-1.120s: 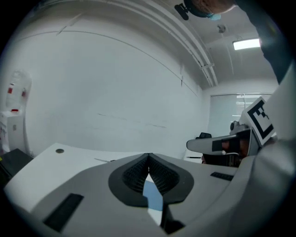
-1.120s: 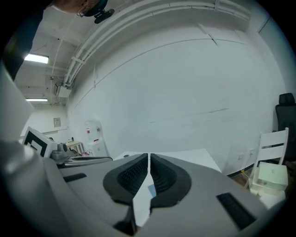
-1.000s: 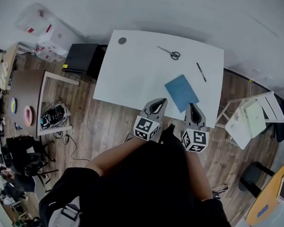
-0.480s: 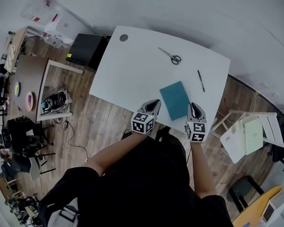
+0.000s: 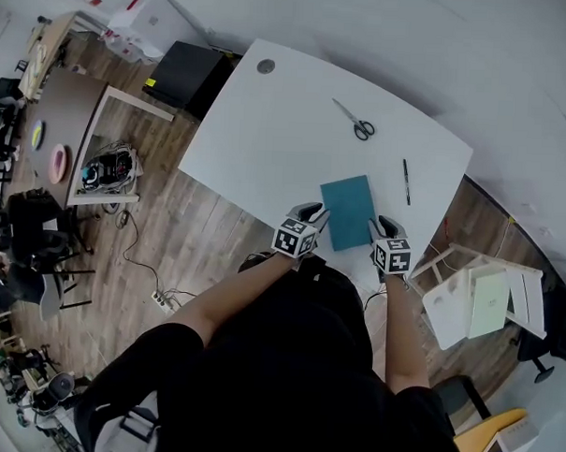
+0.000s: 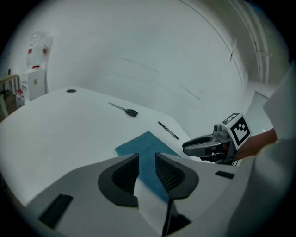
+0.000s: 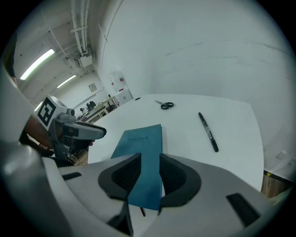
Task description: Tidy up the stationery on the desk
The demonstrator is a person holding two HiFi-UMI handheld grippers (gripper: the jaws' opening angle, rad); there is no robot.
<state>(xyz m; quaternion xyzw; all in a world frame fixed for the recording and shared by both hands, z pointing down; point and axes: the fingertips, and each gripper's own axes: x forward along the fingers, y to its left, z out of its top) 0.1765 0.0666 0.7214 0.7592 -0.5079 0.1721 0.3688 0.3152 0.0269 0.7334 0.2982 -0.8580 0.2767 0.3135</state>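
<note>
A teal notebook (image 5: 347, 210) lies flat near the front edge of the white desk (image 5: 268, 135). Farther back are black-handled scissors (image 5: 359, 126) and a black pen (image 5: 407, 182). My left gripper (image 5: 313, 215) hovers at the notebook's near left corner and my right gripper (image 5: 381, 225) at its near right corner. Both jaws have just been opening and stand open, with nothing gripped. In the left gripper view the notebook (image 6: 143, 147) shows through the gap, with the right gripper (image 6: 199, 147) beside it. The right gripper view shows the notebook (image 7: 141, 143), pen (image 7: 208, 132) and scissors (image 7: 165, 105).
A dark round cable hole (image 5: 266, 67) sits at the desk's far left corner. A black cabinet (image 5: 182, 75) stands by the desk's left end, and a white chair (image 5: 486, 295) stands to its right. Wooden floor runs along the front edge.
Both grippers have sunk from in front of my body down to the desk's front edge and now flank the notebook. The notebook, scissors and pen have not moved.
</note>
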